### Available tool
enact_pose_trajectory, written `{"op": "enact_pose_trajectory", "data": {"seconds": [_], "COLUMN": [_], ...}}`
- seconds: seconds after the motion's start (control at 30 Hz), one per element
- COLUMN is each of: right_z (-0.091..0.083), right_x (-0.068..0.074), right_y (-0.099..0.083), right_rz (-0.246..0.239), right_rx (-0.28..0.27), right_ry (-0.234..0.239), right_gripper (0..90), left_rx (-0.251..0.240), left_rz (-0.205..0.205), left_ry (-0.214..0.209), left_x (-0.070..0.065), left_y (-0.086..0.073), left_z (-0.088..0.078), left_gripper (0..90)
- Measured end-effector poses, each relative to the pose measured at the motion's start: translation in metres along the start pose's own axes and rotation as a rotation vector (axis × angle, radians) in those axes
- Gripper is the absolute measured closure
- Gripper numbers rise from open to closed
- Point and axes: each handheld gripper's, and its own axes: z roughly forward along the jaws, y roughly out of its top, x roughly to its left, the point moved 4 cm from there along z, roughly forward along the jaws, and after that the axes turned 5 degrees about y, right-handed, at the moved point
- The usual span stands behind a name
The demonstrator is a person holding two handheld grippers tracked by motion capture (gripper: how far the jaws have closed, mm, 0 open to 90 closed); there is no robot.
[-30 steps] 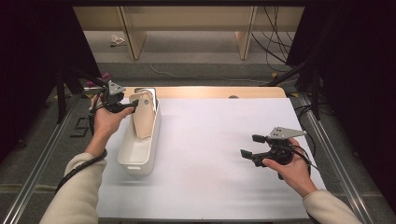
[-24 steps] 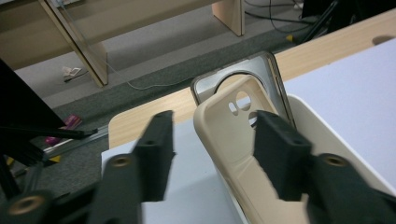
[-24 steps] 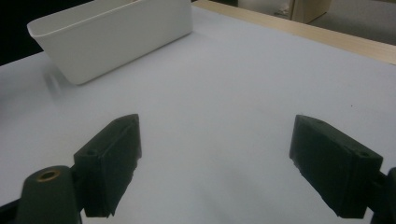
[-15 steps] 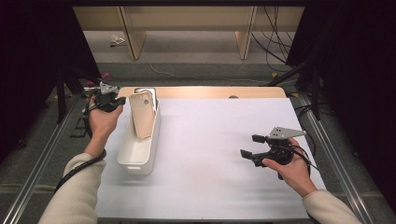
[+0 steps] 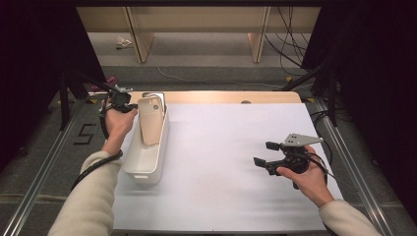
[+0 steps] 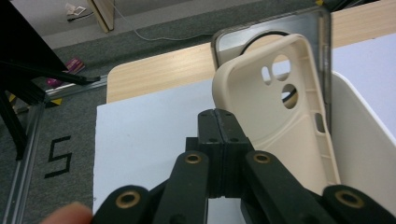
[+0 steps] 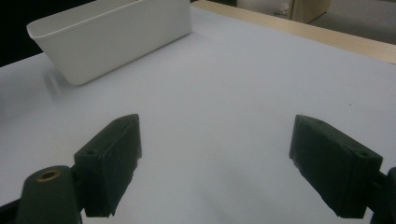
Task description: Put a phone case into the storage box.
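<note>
A beige phone case [image 5: 150,120] [image 6: 275,116] leans upright against the far end of a white bin [image 5: 142,167] [image 6: 359,130]. A grey clear case [image 5: 152,94] [image 6: 261,35] stands right behind it. My left gripper [image 5: 129,104] [image 6: 219,114] hangs just left of the beige case at the bin's far corner, its jaws shut on each other with nothing between them. My right gripper [image 5: 265,153] [image 7: 215,128] rests low over the white sheet at the right, open and empty, pointing toward the bin [image 7: 112,37].
A white sheet [image 5: 226,147] covers the wooden table [image 5: 221,97]. Metal rails [image 5: 49,162] run along both sides of the table. Wooden legs and loose cables [image 5: 285,34] lie on the floor beyond the far edge.
The left gripper drew away to the left of the beige case, then came back beside it, and its jaws have closed empty. The case stays leaning in the bin. The right gripper kept still.
</note>
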Motion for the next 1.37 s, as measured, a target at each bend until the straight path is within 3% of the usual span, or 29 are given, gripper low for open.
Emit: {"op": "enact_pose_trajectory", "data": {"seconds": [0.17,0.37,0.47,0.5,0.57,0.6,0.7,0.77,0.8,0.83,0.9,0.97,1.17,1.37], "right_z": [0.000,0.000,0.000,0.000,-0.001,-0.001,-0.002,-0.003,-0.003,-0.003,-0.003,-0.004,-0.006,-0.005], "right_x": [-0.002,-0.002,-0.002,-0.002,-0.003,-0.002,-0.003,-0.002,-0.002,-0.002,-0.001,0.000,0.002,0.003], "right_y": [0.000,-0.001,-0.001,-0.001,-0.001,-0.001,-0.001,-0.002,-0.001,-0.001,-0.001,-0.002,-0.005,-0.003], "right_rz": [0.003,0.005,0.005,0.007,0.007,0.007,0.011,0.013,0.013,0.011,0.006,0.006,-0.002,-0.007], "right_rx": [0.001,0.000,-0.001,-0.001,0.000,-0.001,0.000,-0.001,-0.001,-0.001,-0.001,0.001,0.012,0.001], "right_ry": [-0.002,0.000,0.000,-0.002,-0.005,-0.004,-0.007,-0.007,-0.006,-0.004,-0.001,0.002,0.013,0.020], "right_gripper": [17.7,17.8,17.7,17.8,17.8,17.8,17.8,17.9,17.9,17.9,17.9,17.9,18.1,18.1], "left_rx": [0.011,0.009,-0.038,-0.066,-0.122,-0.154,-0.236,-0.266,-0.270,-0.263,-0.262,-0.270,-0.260,-0.300], "left_rz": [0.004,0.040,0.051,0.046,0.087,0.087,0.071,0.032,-0.007,-0.012,0.013,0.006,0.068,0.099], "left_ry": [0.014,0.042,0.051,0.056,0.068,0.068,-0.006,-0.127,-0.184,-0.221,-0.285,-0.333,-0.384,-0.402], "left_x": [0.000,0.001,0.001,0.000,-0.003,-0.006,-0.020,-0.032,-0.038,-0.044,-0.056,-0.064,-0.081,-0.086], "left_y": [0.005,0.004,0.003,0.002,-0.001,-0.004,-0.019,-0.034,-0.043,-0.052,-0.069,-0.087,-0.125,-0.129], "left_z": [0.007,0.008,-0.004,-0.011,-0.030,-0.042,-0.079,-0.102,-0.112,-0.121,-0.137,-0.147,-0.149,-0.147], "left_gripper": [88.5,84.0,82.1,81.0,76.3,73.7,59.9,48.1,42.8,37.1,24.4,16.2,0.0,0.0]}}
